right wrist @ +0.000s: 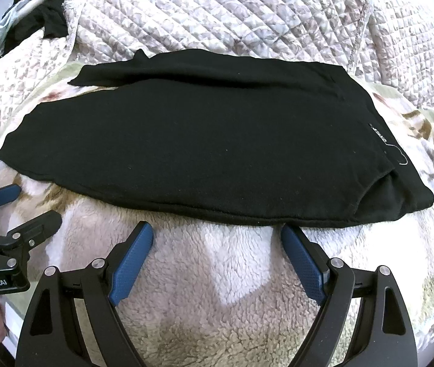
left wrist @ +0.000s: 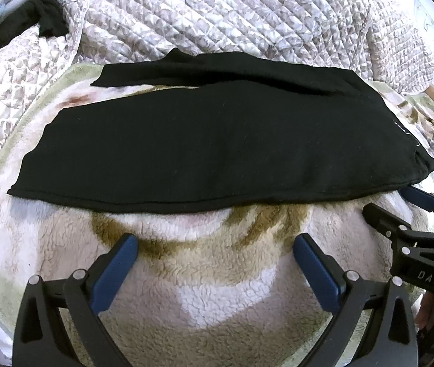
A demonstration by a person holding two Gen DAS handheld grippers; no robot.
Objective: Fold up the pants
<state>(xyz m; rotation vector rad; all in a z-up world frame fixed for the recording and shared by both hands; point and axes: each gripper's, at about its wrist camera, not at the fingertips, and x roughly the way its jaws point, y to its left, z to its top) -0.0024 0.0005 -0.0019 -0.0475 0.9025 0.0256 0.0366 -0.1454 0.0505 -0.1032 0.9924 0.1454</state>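
The left gripper [left wrist: 215,241] fills the bottom of its own view, its blue-padded fingers [left wrist: 116,272] spread wide — nothing between them. The right gripper [right wrist: 217,232] sits the same way at the bottom of its view, fingers [right wrist: 304,263] parted and empty. Each gripper shows at the other view's lower edge — the two side by side.

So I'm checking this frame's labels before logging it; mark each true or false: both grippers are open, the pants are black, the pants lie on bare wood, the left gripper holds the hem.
1. Both the left gripper and right gripper are open: true.
2. The pants are black: true.
3. The pants lie on bare wood: false; they lie on a fleecy blanket.
4. The left gripper holds the hem: false; its fingers are short of the pants, gripping nothing.
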